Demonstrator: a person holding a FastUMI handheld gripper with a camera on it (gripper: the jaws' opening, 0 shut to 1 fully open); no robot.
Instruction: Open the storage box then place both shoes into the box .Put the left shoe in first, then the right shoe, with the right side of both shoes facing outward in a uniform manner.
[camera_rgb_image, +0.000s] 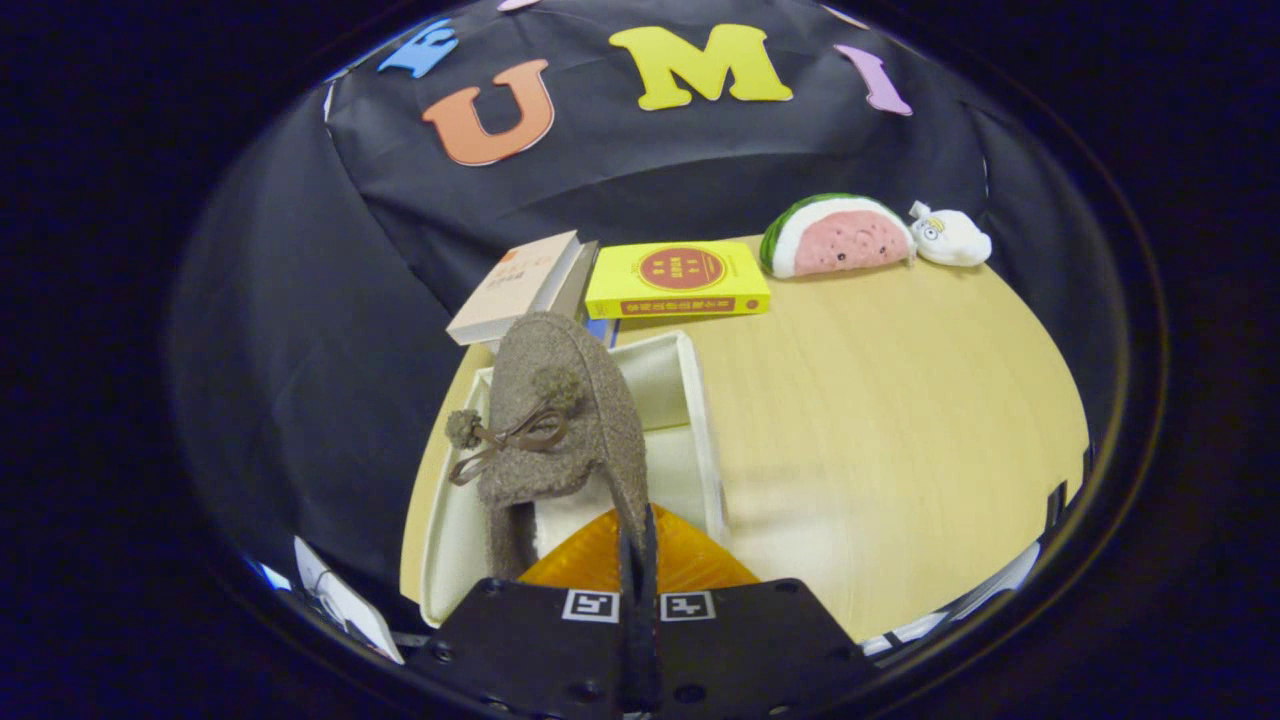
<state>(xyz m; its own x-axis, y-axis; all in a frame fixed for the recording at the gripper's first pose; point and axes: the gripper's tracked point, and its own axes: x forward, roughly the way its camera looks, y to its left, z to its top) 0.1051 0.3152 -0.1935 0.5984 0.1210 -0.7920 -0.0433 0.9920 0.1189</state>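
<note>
The claw is clamped on the shoe's thin heel edge over the box; soft, light, floppy felt likely sags.

Wooden table: beige book touching yellow book, watermelon-slice plush, small white plush alongside.

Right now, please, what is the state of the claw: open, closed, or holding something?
Claw: closed on the brown shoe, fingers pinching its edge, holding it above the open white storage box.
</note>
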